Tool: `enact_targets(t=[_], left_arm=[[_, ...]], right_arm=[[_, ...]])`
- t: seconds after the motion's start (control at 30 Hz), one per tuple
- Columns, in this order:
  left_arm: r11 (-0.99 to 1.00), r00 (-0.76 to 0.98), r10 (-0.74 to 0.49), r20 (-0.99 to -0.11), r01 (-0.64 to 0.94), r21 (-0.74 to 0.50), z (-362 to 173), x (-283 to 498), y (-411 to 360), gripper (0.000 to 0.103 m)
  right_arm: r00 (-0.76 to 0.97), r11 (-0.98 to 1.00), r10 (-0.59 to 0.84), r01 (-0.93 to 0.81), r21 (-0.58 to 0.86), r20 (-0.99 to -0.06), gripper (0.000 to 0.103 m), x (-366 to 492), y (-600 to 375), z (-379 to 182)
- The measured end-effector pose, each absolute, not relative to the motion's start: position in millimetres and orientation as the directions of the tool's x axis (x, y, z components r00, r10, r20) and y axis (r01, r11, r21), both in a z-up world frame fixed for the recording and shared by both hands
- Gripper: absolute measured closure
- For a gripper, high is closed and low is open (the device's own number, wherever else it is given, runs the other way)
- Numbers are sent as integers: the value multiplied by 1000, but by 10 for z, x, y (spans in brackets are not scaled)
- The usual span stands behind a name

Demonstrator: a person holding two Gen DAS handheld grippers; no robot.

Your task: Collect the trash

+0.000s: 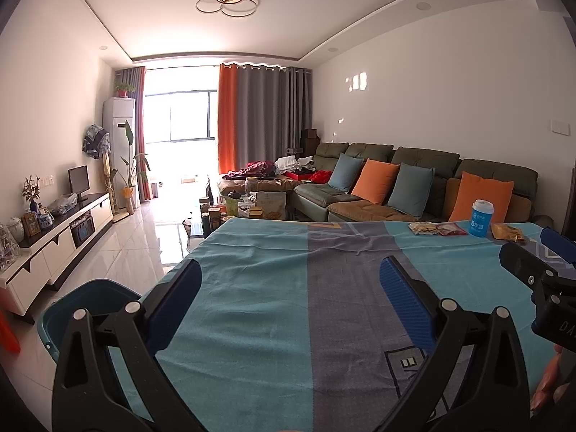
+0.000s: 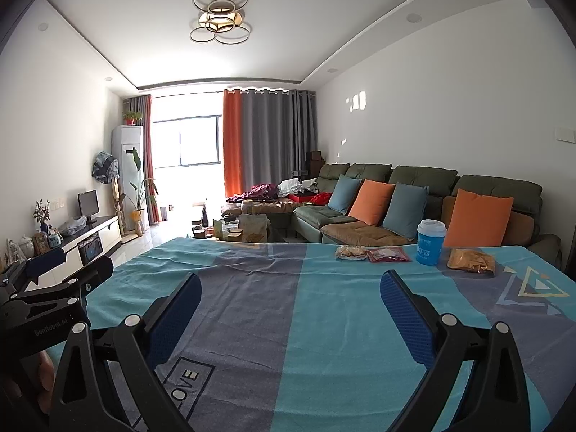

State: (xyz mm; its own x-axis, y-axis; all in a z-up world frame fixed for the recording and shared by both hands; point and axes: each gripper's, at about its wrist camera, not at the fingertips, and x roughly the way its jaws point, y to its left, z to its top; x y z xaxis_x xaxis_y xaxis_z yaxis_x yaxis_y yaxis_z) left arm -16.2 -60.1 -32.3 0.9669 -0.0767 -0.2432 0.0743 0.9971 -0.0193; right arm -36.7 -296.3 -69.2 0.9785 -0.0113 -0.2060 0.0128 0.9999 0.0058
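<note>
Trash lies at the far right of the cloth-covered table (image 2: pixel 288 324): a pale snack wrapper (image 2: pixel 350 252), a red packet (image 2: pixel 388 254), a blue cup with a white lid (image 2: pixel 430 242) and a yellow-brown bag (image 2: pixel 471 261). The left wrist view shows the same cup (image 1: pixel 481 219), red packet (image 1: pixel 450 229) and yellow bag (image 1: pixel 508 232). My left gripper (image 1: pixel 289 273) is open over the table's near left part, holding nothing. My right gripper (image 2: pixel 291 288) is open too, well short of the trash. A blue bin (image 1: pixel 90 302) stands on the floor left of the table.
Behind the table runs a green sofa (image 2: pixel 396 198) with orange and blue cushions. A cluttered coffee table (image 1: pixel 234 208) stands beyond the far edge. A TV cabinet (image 1: pixel 54 241) lines the left wall. The right gripper's body (image 1: pixel 540 273) shows at the left view's right edge.
</note>
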Motion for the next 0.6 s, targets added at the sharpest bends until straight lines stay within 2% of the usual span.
enact_targets(t=[0.6], left_arm=[[998, 969, -70, -239, 68, -17, -315, -138, -631, 6]], right_arm=[[980, 1000, -11, 14, 10, -200, 7, -385, -2967, -678]])
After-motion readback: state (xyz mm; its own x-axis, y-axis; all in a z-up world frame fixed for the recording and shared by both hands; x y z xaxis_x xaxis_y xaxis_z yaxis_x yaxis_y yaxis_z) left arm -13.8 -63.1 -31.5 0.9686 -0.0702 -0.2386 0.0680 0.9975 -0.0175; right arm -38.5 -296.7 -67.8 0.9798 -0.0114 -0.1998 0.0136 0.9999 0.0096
